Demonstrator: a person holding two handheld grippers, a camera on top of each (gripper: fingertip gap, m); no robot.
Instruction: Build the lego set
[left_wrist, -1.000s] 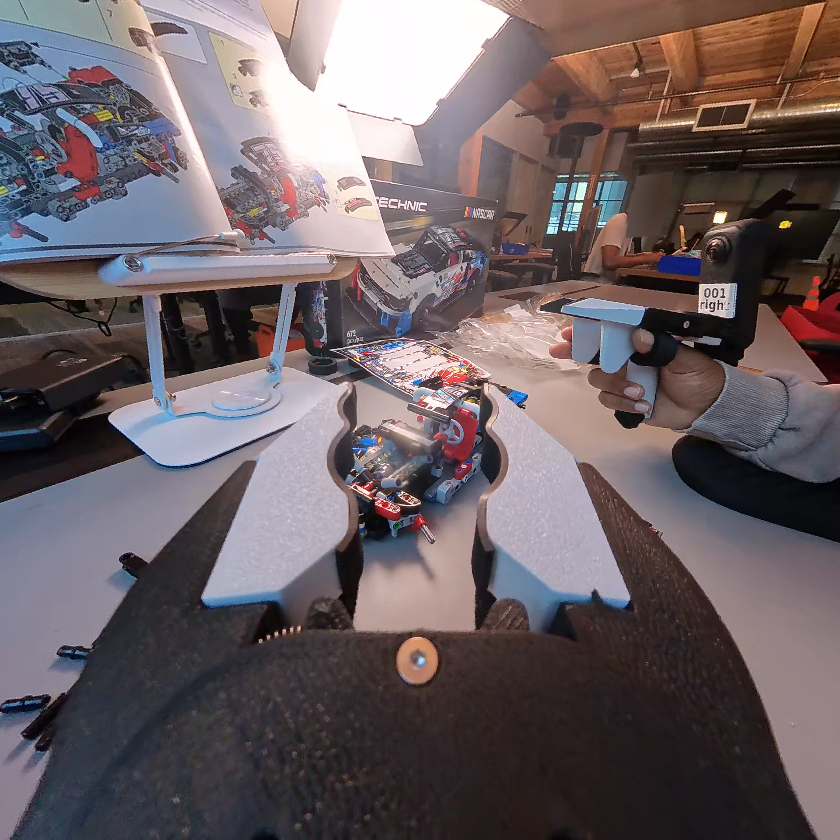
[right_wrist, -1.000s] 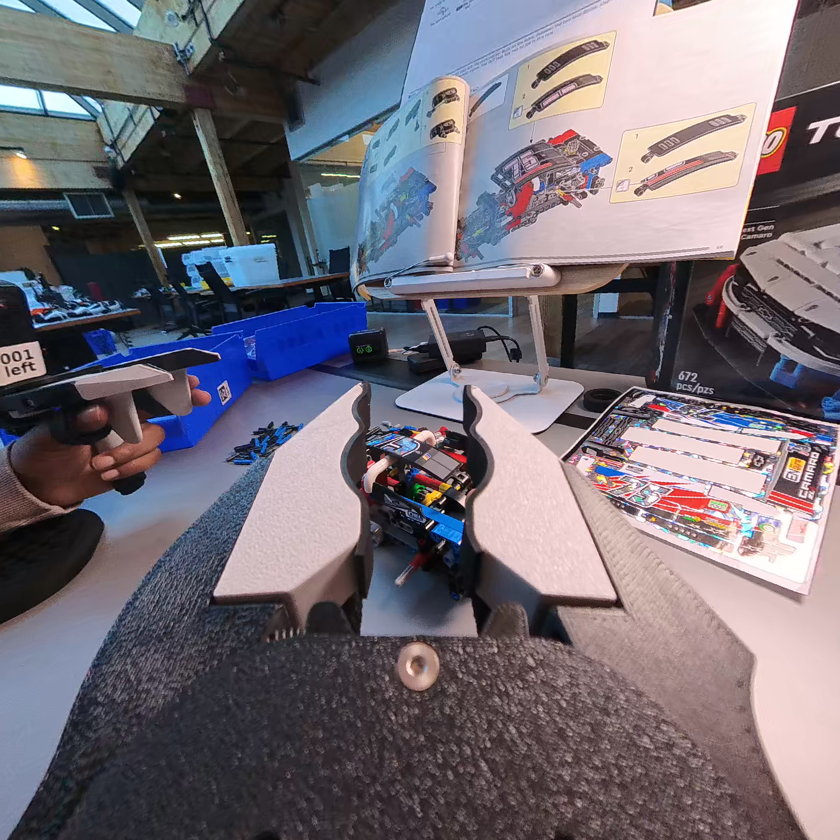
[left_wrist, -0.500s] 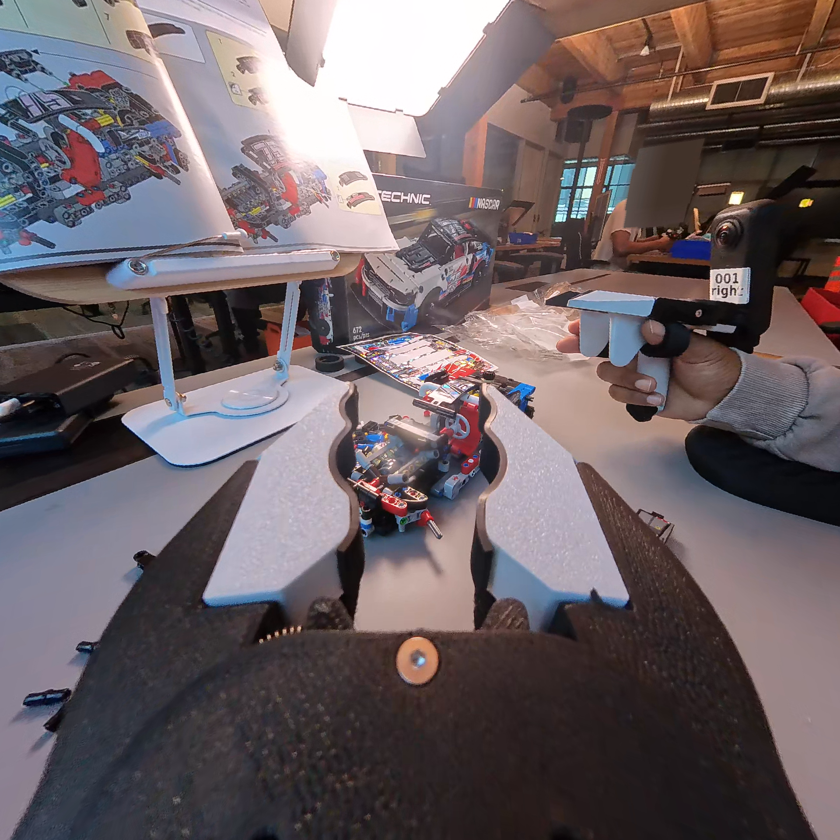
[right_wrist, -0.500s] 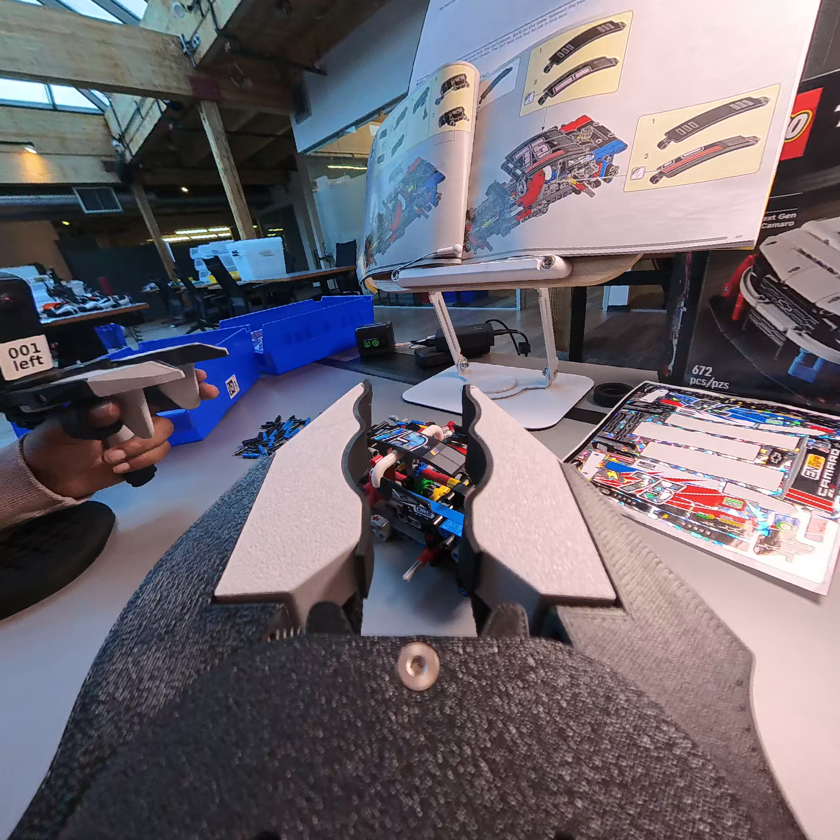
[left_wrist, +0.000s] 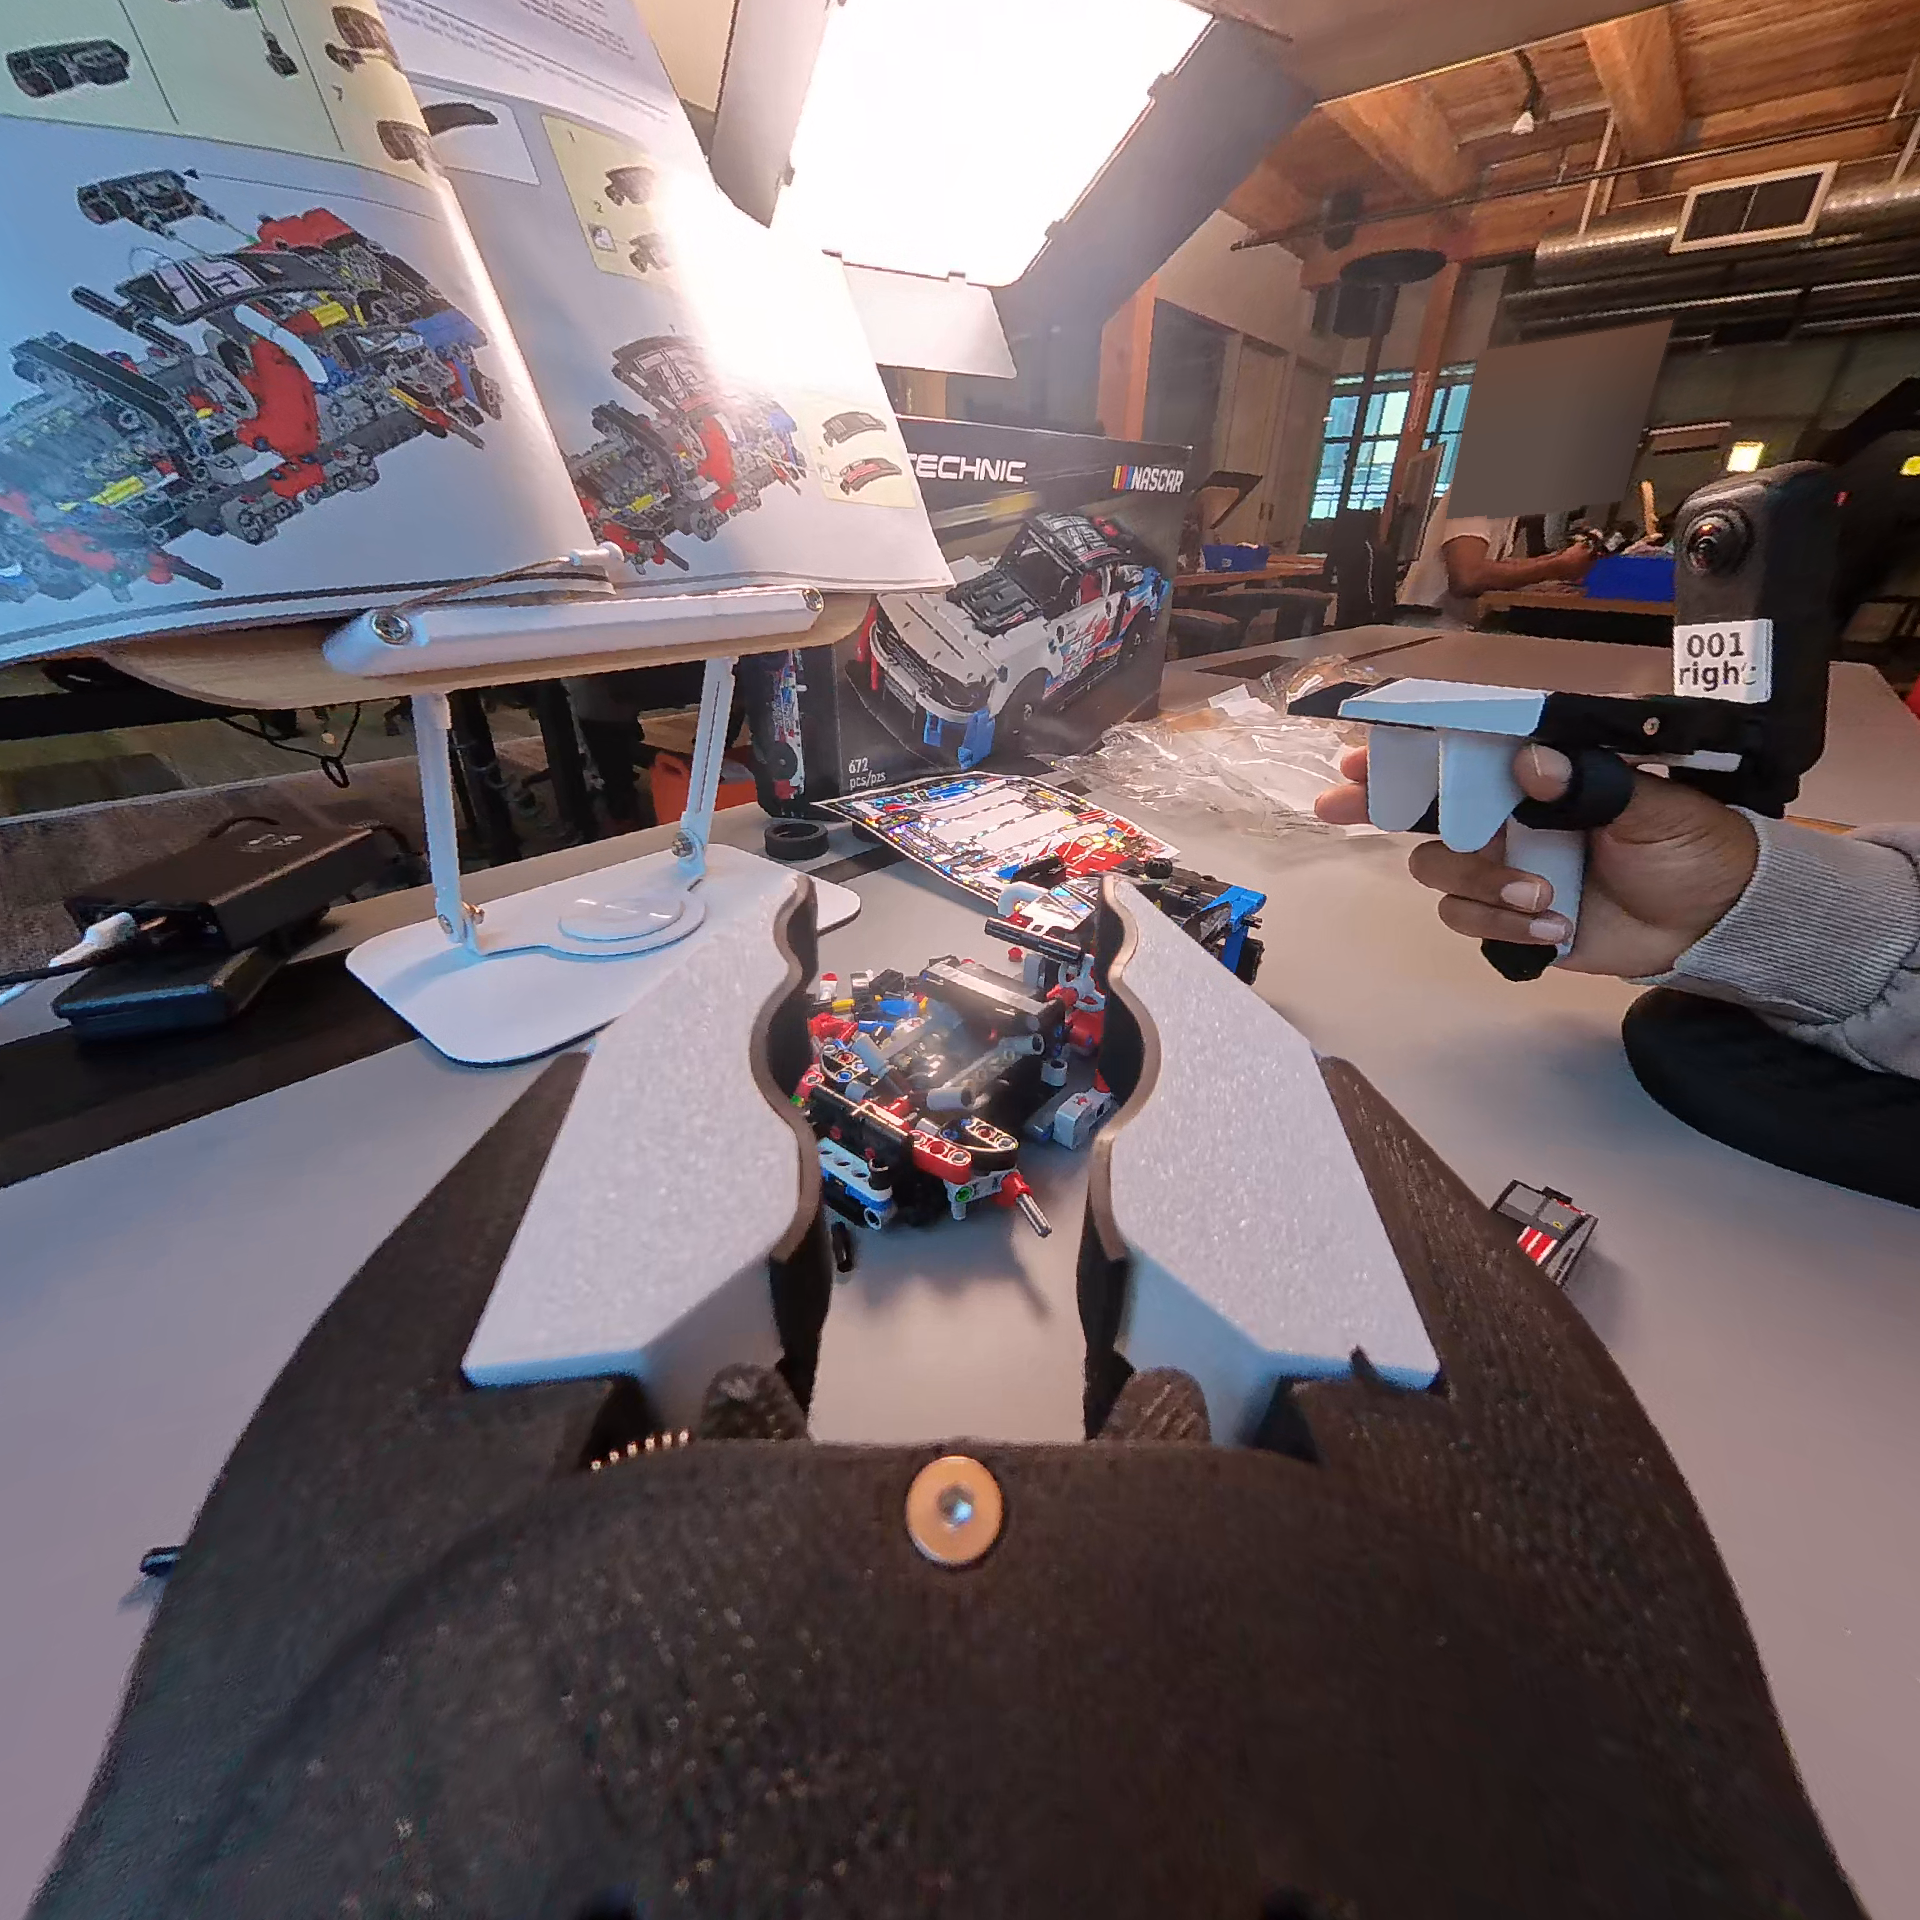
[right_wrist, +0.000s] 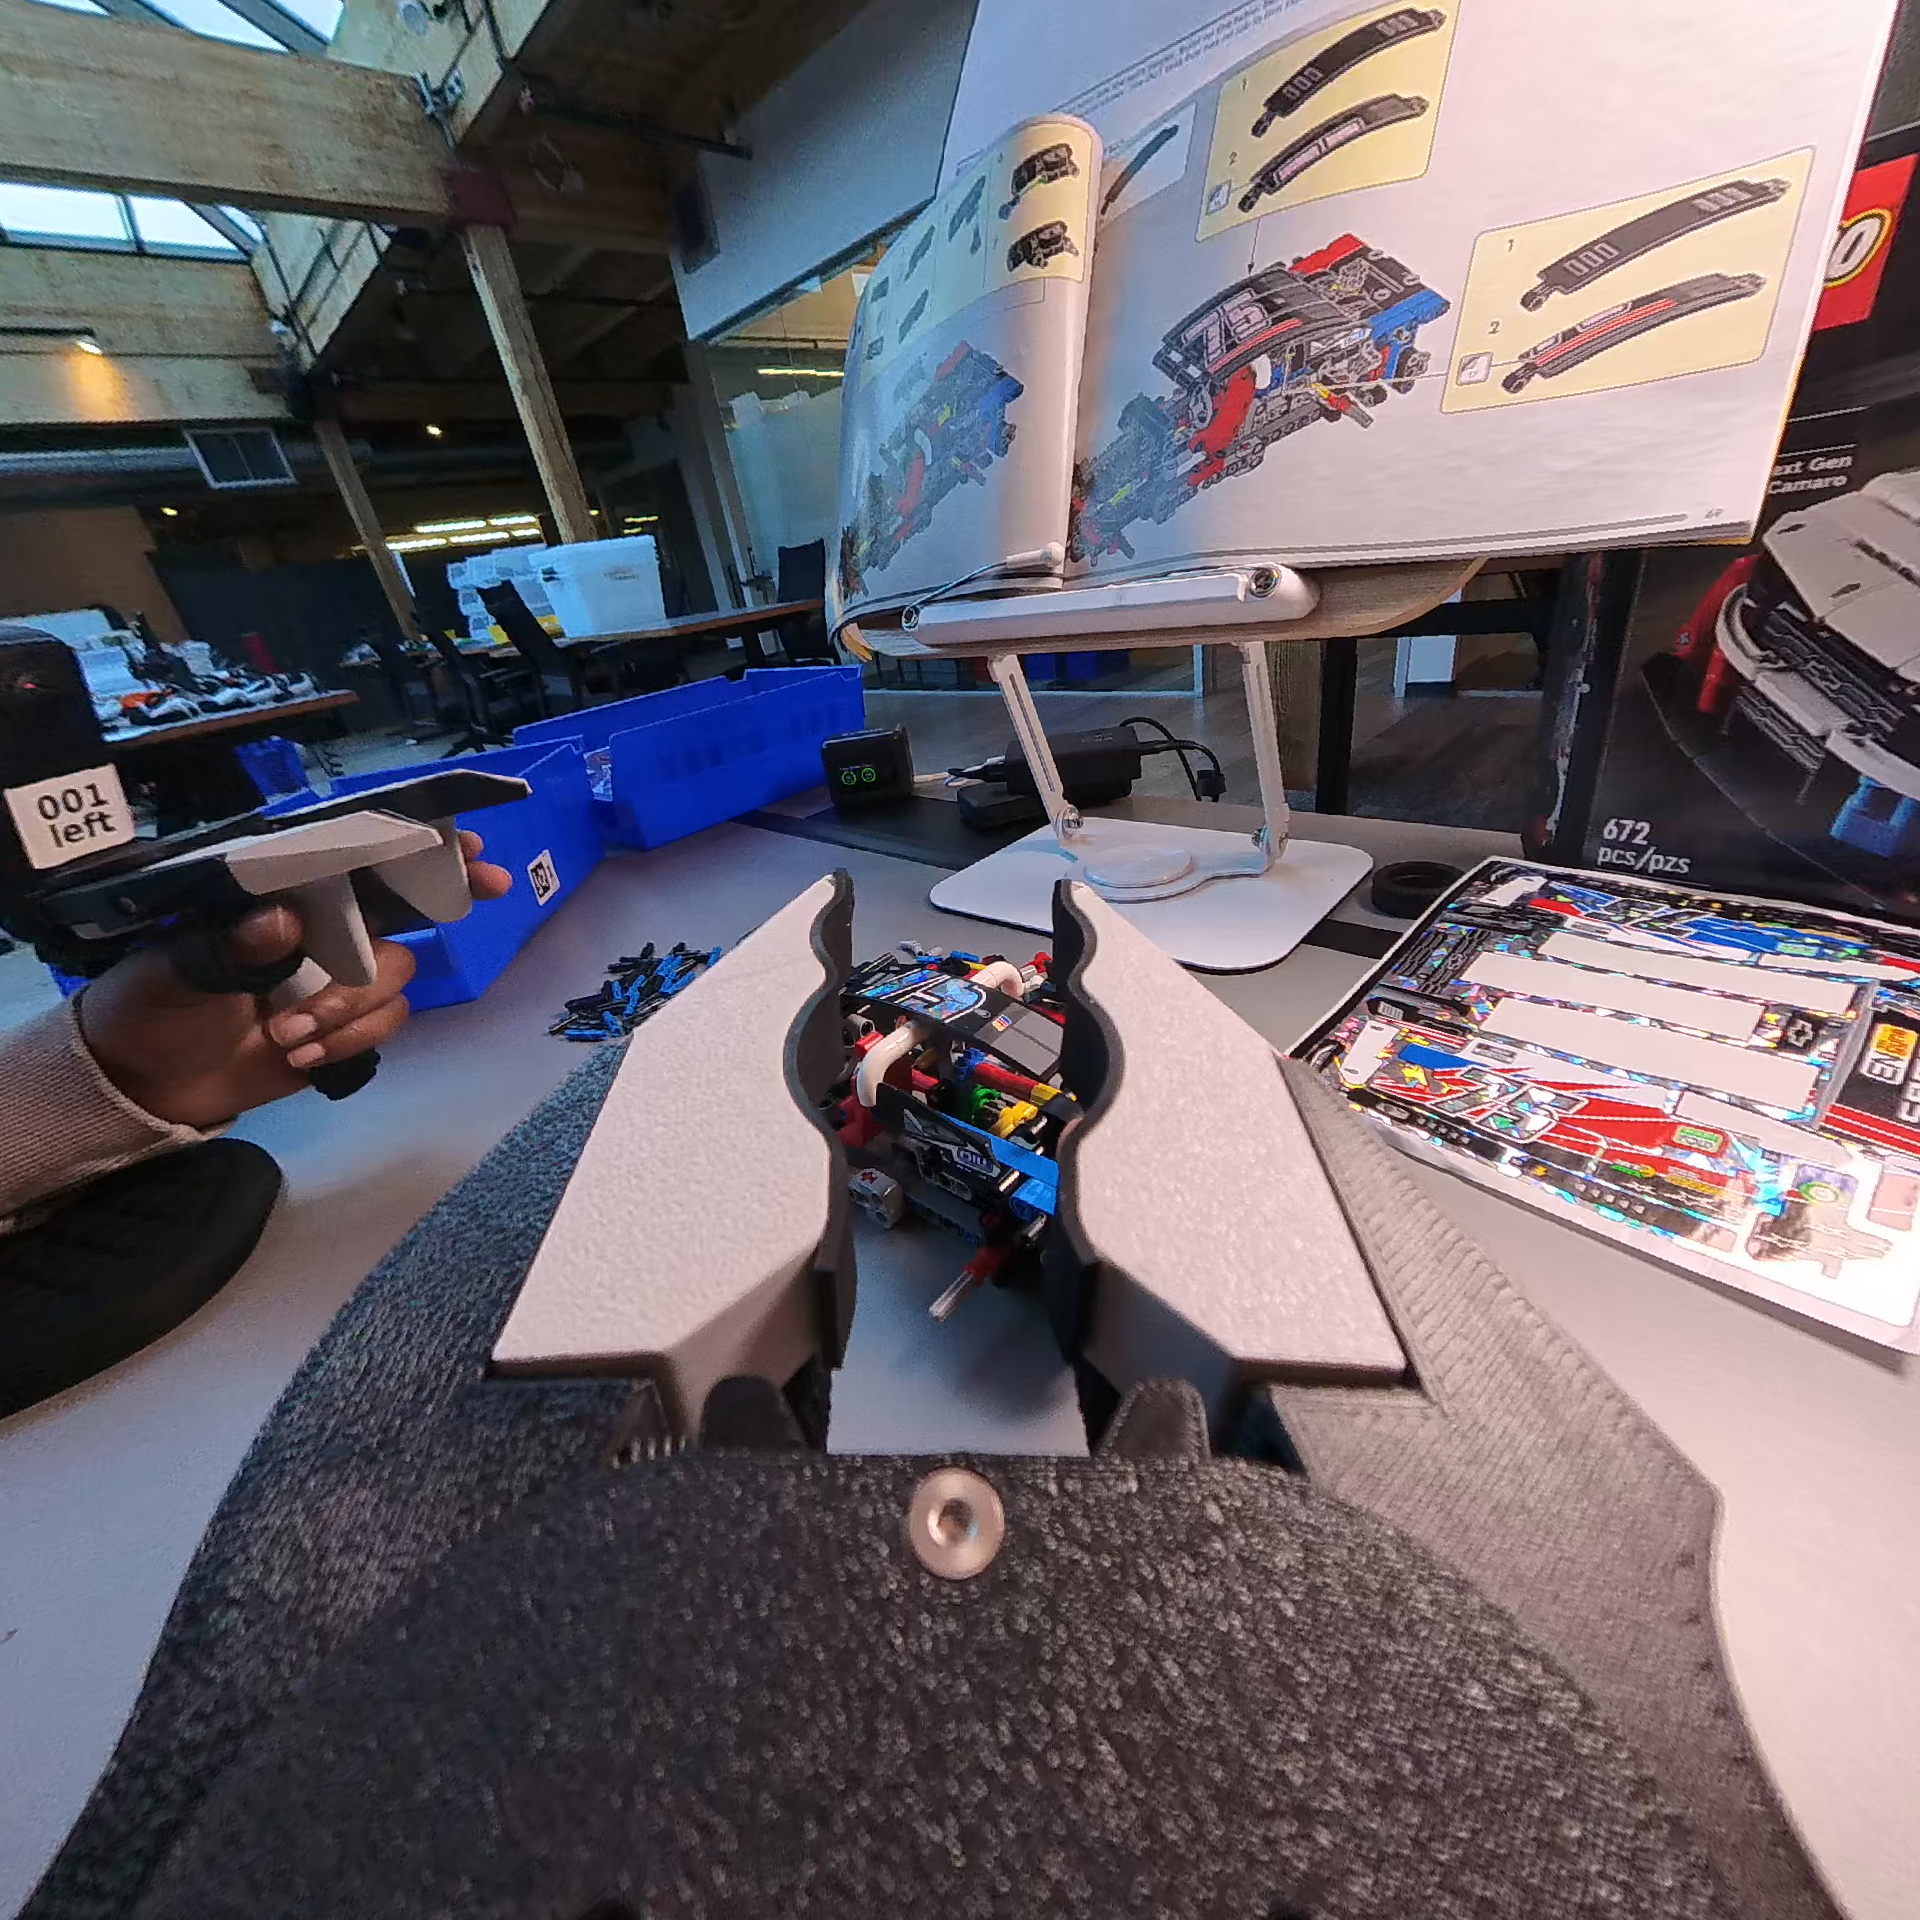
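Left wrist view shows my left gripper (left_wrist: 951, 1049) and right gripper (right_wrist: 951, 1081) with jaws parted, empty, framing the half-built lego car (left_wrist: 935, 1081) on the grey worktop (left_wrist: 260, 1247) in a timber-beamed workshop, my fingers hiding its flanks.

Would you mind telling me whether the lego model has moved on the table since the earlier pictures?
No. The lego model sits just in front of the book stand base, as before; only the view has drifted slightly.

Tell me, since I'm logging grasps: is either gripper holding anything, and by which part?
Nothing is held. The left gripper and right gripper are both open, and the lego car sits on the table beyond their fingers.
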